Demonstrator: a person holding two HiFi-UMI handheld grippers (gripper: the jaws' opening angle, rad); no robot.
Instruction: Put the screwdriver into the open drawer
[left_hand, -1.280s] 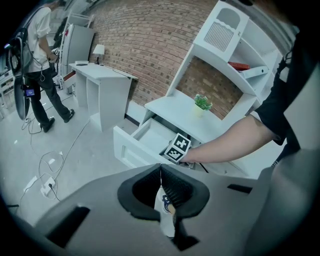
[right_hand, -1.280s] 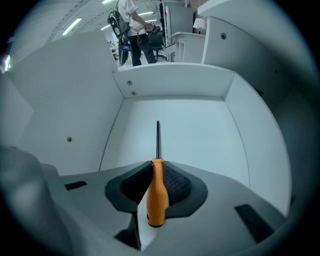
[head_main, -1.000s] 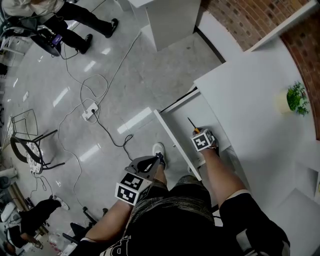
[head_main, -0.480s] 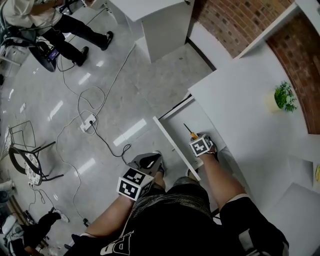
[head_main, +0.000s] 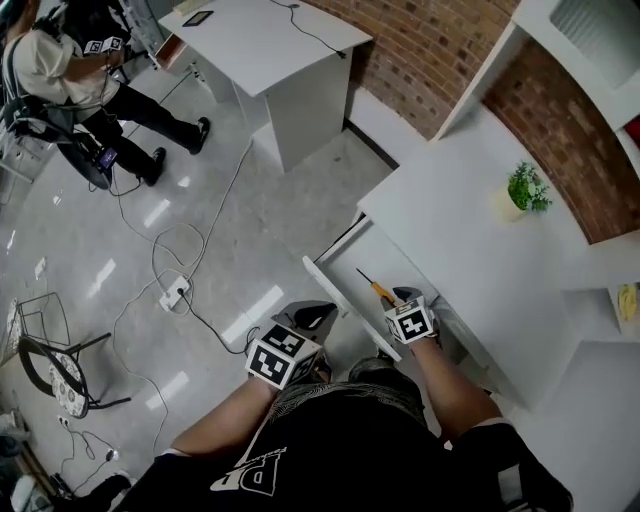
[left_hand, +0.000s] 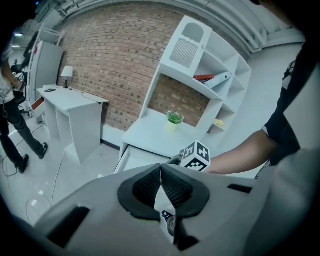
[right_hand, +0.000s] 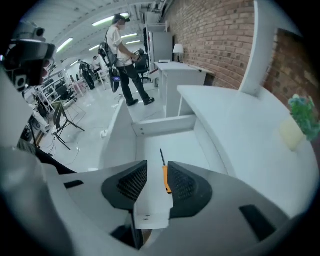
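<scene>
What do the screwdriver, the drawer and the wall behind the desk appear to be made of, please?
Screwdriver: orange handle, probably plastic judging by its even, bright colour; thin dark shaft, likely metal.
Drawer: smooth matt white panels with no visible grain, probably painted or laminated board.
Wall: bare red-brown brick with pale mortar joints showing.

Bright, even indoor light filled the head view, with glare streaks on the glossy floor (head_main: 120, 240) toward nine o'clock. Both gripper views bowed strongly and blackened at the rims. In the right gripper view, ceiling strip lights (right_hand: 107, 21) glowed near eleven o'clock.
</scene>
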